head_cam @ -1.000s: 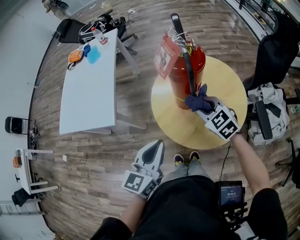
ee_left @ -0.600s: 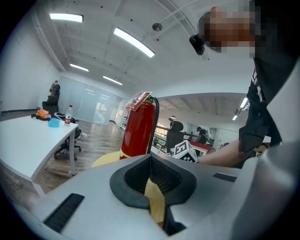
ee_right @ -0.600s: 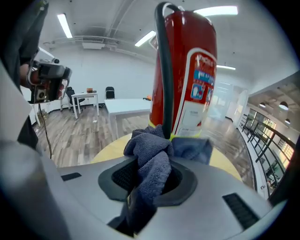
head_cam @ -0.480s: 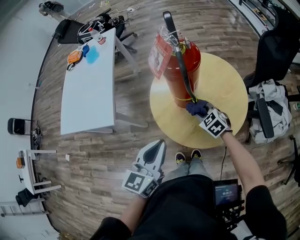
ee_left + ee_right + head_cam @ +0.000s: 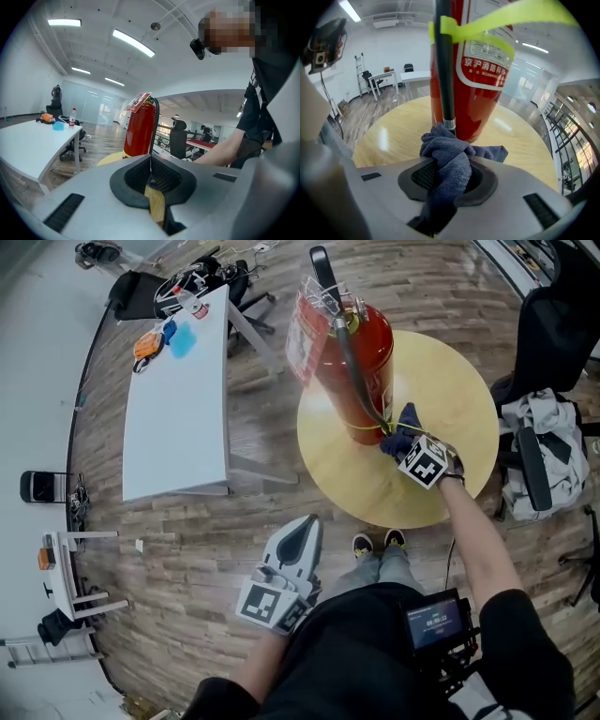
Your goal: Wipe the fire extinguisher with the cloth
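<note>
A red fire extinguisher (image 5: pixel 354 362) stands upright on the round wooden table (image 5: pixel 441 399), its black hose (image 5: pixel 345 343) hanging down the near side with a yellow band around it. My right gripper (image 5: pixel 401 445) is shut on a dark blue cloth (image 5: pixel 403 430), pressed against the lower end of the hose near the extinguisher's base. In the right gripper view the cloth (image 5: pixel 449 161) bunches between the jaws, touching the hose tip (image 5: pixel 449 123) and the red body (image 5: pixel 480 89). My left gripper (image 5: pixel 298 540) hangs low by the person's waist, jaws together, holding nothing; the extinguisher (image 5: pixel 139 126) shows beyond it.
A long white table (image 5: pixel 178 399) with small items stands to the left. A black chair with grey clothing (image 5: pixel 539 456) sits right of the round table. The person's feet (image 5: pixel 377 545) are at the table's near edge. Wooden floor lies all around.
My right gripper with the cloth has slid down the hose, from mid-height to near the extinguisher's base. The left gripper has stayed low.
</note>
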Available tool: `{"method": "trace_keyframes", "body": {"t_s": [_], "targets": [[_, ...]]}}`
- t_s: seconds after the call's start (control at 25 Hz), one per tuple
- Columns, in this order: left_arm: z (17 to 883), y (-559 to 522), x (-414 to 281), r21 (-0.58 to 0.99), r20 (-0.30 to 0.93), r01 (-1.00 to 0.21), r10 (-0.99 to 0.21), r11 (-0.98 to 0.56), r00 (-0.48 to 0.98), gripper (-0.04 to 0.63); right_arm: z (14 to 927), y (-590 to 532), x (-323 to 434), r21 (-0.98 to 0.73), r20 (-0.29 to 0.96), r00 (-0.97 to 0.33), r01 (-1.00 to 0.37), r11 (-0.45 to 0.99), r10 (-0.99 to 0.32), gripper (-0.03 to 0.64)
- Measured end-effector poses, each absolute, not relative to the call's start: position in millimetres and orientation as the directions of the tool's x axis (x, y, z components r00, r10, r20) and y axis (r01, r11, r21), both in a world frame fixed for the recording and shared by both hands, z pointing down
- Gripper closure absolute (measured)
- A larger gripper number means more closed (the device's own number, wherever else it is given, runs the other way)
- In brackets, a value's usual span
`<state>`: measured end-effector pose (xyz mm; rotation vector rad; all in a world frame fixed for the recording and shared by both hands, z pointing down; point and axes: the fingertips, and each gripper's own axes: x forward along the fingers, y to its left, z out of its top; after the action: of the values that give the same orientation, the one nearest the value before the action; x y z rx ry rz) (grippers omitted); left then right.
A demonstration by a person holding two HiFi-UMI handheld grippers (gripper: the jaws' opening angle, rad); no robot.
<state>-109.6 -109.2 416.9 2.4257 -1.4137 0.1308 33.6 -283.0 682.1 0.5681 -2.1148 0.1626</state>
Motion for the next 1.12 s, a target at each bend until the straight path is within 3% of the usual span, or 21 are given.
{"method": "trace_keyframes", "body": {"t_s": [0.16, 0.36, 0.44, 0.68, 0.92, 1.12], "targets": [[414.4, -107.1, -113.1, 0.222, 0.246, -0.869, -0.837, -0.442, 0.489, 0.572, 684.3, -287.6, 39.3, 0.08, 0.829, -0.476, -0.417, 0.906, -0.292, 0.517], [410.6, -107.7, -118.5, 0.249, 0.238, -0.884, -0.859, -0.397, 0.453, 0.572, 679.7, -325.3, 98.1, 0.123, 0.845, -0.361, -0.588, 0.799, -0.395, 0.517], [416.3, -102.6, -120.5, 0.242, 0.252, -0.888, -0.858, -0.392, 0.448, 0.572, 673.1, -336.9, 103.4, 0.147, 0.836, -0.352, -0.596, 0.789, -0.421, 0.517], [420.6, -97.7, -125.1, 0.239, 0.259, -0.899, -0.868, -0.367, 0.423, 0.572, 657.9, -312.7, 36.3, 0.117, 0.753, -0.562, -0.396, 0.911, -0.341, 0.517], [425.2, -97.4, -124.0, 0.234, 0.274, -0.898, -0.861, -0.372, 0.428, 0.572, 635.3, -311.0, 32.7, 0.126, 0.656, -0.648, -0.412, 0.902, -0.388, 0.517], [418.1, -107.7, -108.0, 0.248, 0.258, -0.881, -0.849, -0.404, 0.462, 0.572, 562.7, -329.8, 37.8, 0.182, 0.485, -0.751, -0.414, 0.892, -0.448, 0.517]]}}
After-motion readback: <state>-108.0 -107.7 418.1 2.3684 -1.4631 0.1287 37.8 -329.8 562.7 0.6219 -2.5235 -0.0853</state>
